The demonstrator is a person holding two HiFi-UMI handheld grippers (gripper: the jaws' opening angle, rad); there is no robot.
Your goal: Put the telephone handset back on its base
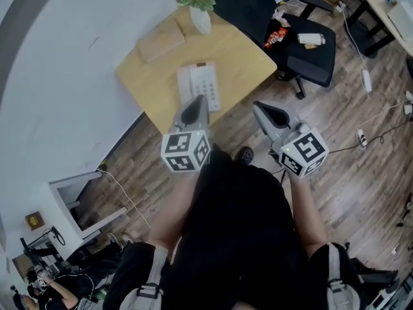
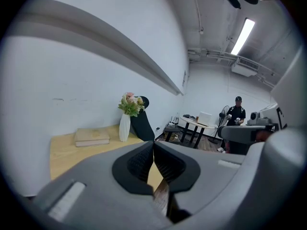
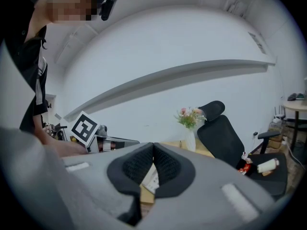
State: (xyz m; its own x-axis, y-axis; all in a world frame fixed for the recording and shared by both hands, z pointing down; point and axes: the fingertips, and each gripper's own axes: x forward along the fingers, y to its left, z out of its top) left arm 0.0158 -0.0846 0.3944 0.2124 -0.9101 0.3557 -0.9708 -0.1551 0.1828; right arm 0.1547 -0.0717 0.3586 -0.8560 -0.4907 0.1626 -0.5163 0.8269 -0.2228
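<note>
table [image 1: 155,82]: light wood, upper middle of head view | telephone [image 1: 199,86]: white, flat on table, buttons up, handset maybe on its left side, hard to see | left gripper [image 2: 153,145]: jaws pressed together, empty | right gripper [image 3: 153,147]: jaws together, empty

telephone [image 1: 200,86] on table [image 1: 248,60] near its front edge, book [image 1: 160,41] and vase [image 1: 201,20] behind it by the wall [image 1: 77,44], chair [image 1: 313,53] right of table
</note>
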